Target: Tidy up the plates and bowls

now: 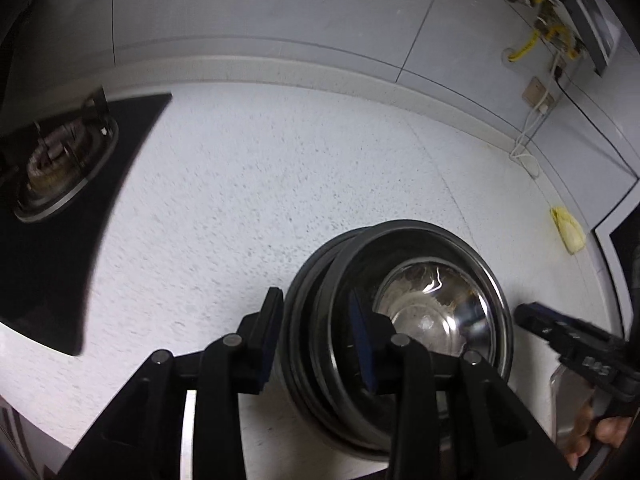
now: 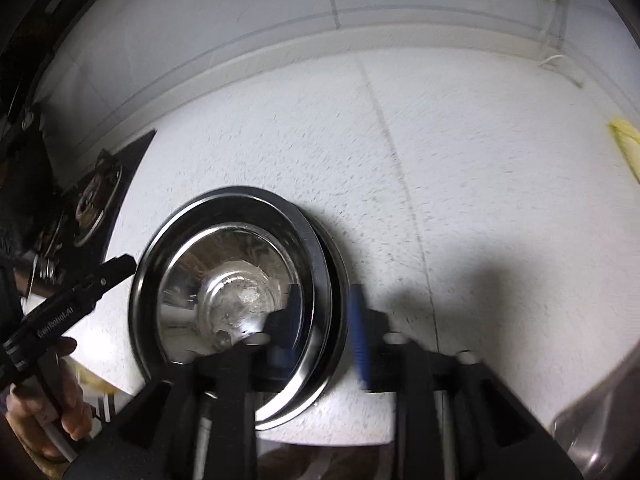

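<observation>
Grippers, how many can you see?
2. The left gripper straddles the bowls' left rim; the right gripper straddles their right rim.

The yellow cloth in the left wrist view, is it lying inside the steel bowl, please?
No, the yellow cloth lies on the counter near the wall, apart from the steel bowl.
</observation>
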Available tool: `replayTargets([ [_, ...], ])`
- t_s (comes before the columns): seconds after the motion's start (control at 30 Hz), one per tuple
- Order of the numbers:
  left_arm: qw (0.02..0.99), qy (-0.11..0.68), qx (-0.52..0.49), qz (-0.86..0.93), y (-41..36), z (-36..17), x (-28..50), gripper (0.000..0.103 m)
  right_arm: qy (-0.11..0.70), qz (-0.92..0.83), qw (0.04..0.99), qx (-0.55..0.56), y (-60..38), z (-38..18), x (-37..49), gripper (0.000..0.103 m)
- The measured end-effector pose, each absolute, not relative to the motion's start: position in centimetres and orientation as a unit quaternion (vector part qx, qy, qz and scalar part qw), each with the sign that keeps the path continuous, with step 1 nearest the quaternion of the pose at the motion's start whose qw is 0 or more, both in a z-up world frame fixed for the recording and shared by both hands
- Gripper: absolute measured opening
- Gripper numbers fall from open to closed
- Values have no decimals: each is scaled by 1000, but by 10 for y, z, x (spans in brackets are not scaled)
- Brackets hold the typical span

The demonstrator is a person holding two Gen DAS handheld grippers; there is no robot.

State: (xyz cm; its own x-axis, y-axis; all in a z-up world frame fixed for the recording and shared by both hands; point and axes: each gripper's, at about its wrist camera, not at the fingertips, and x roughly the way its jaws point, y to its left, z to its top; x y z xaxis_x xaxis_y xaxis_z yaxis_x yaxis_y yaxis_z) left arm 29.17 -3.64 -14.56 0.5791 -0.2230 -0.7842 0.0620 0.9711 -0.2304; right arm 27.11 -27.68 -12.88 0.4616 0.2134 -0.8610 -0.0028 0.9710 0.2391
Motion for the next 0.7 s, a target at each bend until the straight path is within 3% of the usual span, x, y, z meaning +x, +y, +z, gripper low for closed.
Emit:
replayTargets([
  [0.03, 886, 448, -82, -80, -37, -142, 288, 33, 507, 56, 854, 103, -277, -124, 266, 46],
  [0.07, 891, 441, -73, -76, -38, -136, 281, 33, 499, 48, 860, 102, -277, -119, 260, 50],
  [0.2, 904, 416, -65, -66, -39, -115, 250, 33, 474, 33, 875, 91, -278, -98, 238, 51],
  [0.33, 914, 399, -63, -38, -41, -98, 212, 33, 446, 44, 892, 67, -281, -80, 220, 59],
  [0.7, 923, 378, -63, 33, -64, -67, 101, 33, 401, 100, 910, 22, -297, -64, 155, 65],
])
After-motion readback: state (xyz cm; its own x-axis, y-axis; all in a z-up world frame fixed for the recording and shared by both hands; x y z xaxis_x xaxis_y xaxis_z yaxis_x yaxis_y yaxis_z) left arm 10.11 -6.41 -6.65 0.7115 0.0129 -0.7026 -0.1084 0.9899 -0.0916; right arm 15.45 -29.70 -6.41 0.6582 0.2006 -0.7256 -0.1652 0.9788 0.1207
